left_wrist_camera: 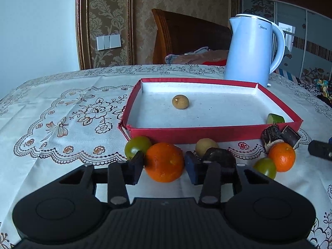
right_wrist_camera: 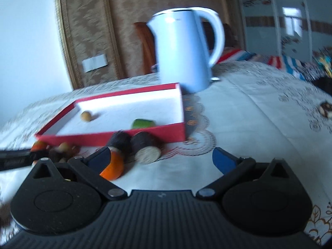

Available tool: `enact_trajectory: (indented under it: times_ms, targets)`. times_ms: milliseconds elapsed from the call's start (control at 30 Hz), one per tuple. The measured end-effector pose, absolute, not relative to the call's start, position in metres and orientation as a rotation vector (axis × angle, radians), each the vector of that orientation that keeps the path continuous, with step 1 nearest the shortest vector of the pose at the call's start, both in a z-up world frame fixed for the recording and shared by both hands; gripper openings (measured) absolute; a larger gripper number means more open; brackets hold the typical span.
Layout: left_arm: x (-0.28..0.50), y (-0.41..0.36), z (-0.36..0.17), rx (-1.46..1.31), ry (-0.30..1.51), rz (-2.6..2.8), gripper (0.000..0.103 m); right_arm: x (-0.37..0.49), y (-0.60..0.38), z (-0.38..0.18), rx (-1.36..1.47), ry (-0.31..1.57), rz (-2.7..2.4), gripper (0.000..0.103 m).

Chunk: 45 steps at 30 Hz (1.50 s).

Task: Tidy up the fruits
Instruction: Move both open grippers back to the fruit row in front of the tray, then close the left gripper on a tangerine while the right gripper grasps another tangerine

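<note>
The orange lies on the tablecloth, just in front of the near wall of the red tray. It sits between the two fingers of the left gripper. The left finger touches its side; on the right side a thin gap seems to remain, so I judge the grip is not yet made. The fingers stand on both sides at the widest part of the fruit, probably so that the round fruit cannot roll away when they press.

Just beside the orange, on its left, is a green fruit. On its right are a pale round fruit and a dark piece, partly behind the right finger. Further right lie a second orange, another green fruit and two dark cane pieces.

Inside the tray there are already a small brown fruit and a green piece in the near right corner, so the tray appears to be the place for collecting, and most fruits are still outside.

The right gripper is wide open and holds nothing; its picture is blurred. It is low over the table, near the second orange. A white kettle stands behind the tray.
</note>
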<state>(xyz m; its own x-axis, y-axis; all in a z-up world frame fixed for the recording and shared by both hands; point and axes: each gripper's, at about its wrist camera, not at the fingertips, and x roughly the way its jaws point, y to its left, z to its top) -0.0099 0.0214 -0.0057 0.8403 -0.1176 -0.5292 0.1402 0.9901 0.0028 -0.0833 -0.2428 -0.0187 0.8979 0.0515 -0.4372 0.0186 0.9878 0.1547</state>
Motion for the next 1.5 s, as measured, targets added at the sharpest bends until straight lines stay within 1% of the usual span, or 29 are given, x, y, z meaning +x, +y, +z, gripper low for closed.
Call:
enact_trajectory:
  times_ms: [33,133,267,367,433,633,700,733,767,833,1233,1367,1433,1500]
  targets:
    - [-0.010,0.022,-0.006,0.038,0.557,-0.137,0.043,-0.083,-0.237,-0.018,0.132,0.463,0.035,0.102]
    - [-0.009,0.022,-0.006,0.034,0.558,-0.138,0.043,-0.082,-0.220,-0.019,0.083,0.496,0.080,0.092]
    - [-0.009,0.022,-0.006,0.034,0.558,-0.138,0.043,-0.075,-0.202,-0.021,0.056,0.541,0.126,0.085]
    - [-0.009,0.022,-0.006,0.027,0.559,-0.138,0.043,-0.071,-0.192,-0.021,0.029,0.555,0.149,0.076]
    - [-0.010,0.022,-0.006,0.028,0.559,-0.138,0.043,-0.069,-0.189,-0.021,0.028,0.558,0.153,0.074]
    - [-0.009,0.022,-0.006,0.028,0.559,-0.138,0.043,-0.061,-0.189,-0.020,0.050,0.552,0.132,0.074]
    - [-0.010,0.022,-0.006,0.030,0.558,-0.137,0.043,-0.056,-0.190,-0.021,0.067,0.559,0.133,0.068]
    - [-0.010,0.022,-0.006,0.027,0.558,-0.138,0.043,-0.054,-0.190,-0.022,0.074,0.567,0.134,0.062]
    - [-0.010,0.023,-0.006,0.023,0.559,-0.140,0.043,-0.053,-0.191,-0.023,0.077,0.577,0.135,0.057]
    - [-0.010,0.025,-0.006,0.014,0.560,-0.144,0.043,-0.053,-0.193,-0.024,0.090,0.580,0.146,0.056]
    - [-0.009,0.022,-0.006,0.035,0.557,-0.143,0.043,-0.050,-0.193,-0.026,0.099,0.604,0.149,0.056]
    - [-0.009,0.021,-0.006,0.045,0.556,-0.141,0.043,-0.051,-0.189,-0.026,0.074,0.597,0.155,0.044]
    - [-0.009,0.021,-0.006,0.043,0.556,-0.142,0.043,-0.052,-0.185,-0.025,0.051,0.592,0.151,0.044]
    - [-0.010,0.021,-0.006,0.044,0.555,-0.143,0.042,-0.053,-0.183,-0.025,0.040,0.588,0.154,0.040]
